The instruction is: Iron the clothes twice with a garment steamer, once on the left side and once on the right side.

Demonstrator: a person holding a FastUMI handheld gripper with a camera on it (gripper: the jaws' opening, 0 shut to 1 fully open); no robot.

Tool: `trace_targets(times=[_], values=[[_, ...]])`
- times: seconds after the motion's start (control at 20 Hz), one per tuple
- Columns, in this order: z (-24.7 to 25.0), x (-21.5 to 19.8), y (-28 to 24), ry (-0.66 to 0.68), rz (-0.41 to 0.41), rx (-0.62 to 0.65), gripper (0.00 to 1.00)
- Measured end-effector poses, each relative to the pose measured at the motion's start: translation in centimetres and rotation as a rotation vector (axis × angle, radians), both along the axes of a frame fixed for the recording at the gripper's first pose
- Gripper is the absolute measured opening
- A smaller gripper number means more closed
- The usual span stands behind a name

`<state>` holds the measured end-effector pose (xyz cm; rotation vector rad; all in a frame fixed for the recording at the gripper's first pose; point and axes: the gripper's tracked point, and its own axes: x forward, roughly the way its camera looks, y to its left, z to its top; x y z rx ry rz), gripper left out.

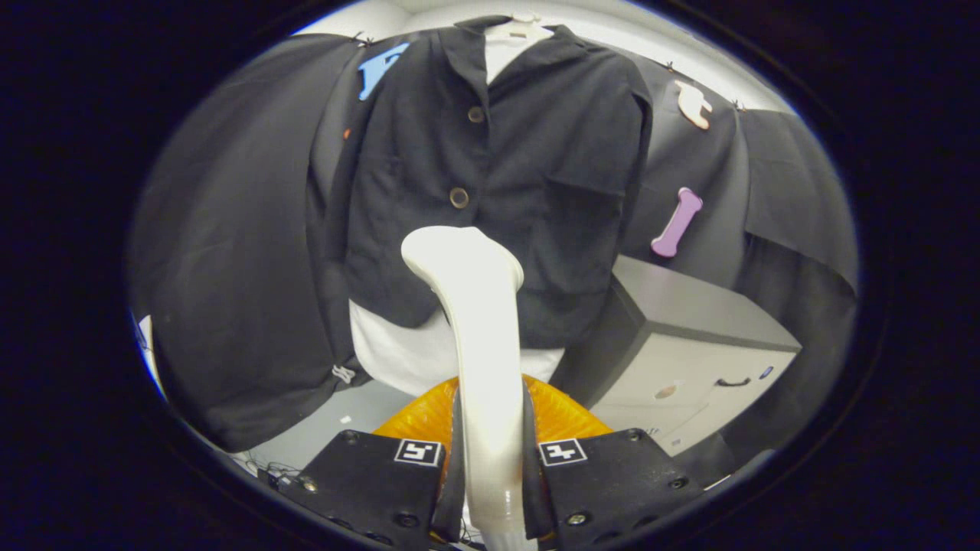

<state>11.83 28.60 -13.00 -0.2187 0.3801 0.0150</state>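
The claw (490,467) is clamped on the handle of the garment steamer (478,306), both fingers pressing its sides. The steamer's head rises just ahead of the fingers, near the lower middle of the dark shirt (490,168) hanging beyond. Neither pass looks begun; next the head must swing leftward onto the shirt's left panel. A grey cabinet (689,337) stands to the right.

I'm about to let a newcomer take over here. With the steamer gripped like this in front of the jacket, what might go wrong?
1. The claw pinches only the steamer's smooth, narrow handle low down, so the head may twist or slip when pressed against cloth.
2. The buttons sit right ahead of the head and could snag a stroke.
3. The jacket hangs loose on a hanger, so pushing may swing it away.
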Motion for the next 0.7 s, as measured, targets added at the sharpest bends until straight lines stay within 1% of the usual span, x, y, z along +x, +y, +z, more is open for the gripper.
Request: trace_targets(times=[0.15,0.3,0.45,0.7], values=[[4.0,0.3,2.9,-0.069,0.035,0.017,0.33],[6.6,1.1,5.3,-0.114,0.067,0.037,0.33],[9.9,2.3,7.0,-0.173,0.072,0.052,0.33],[17.4,4.5,9.5,-0.348,0.071,0.041,0.33]])
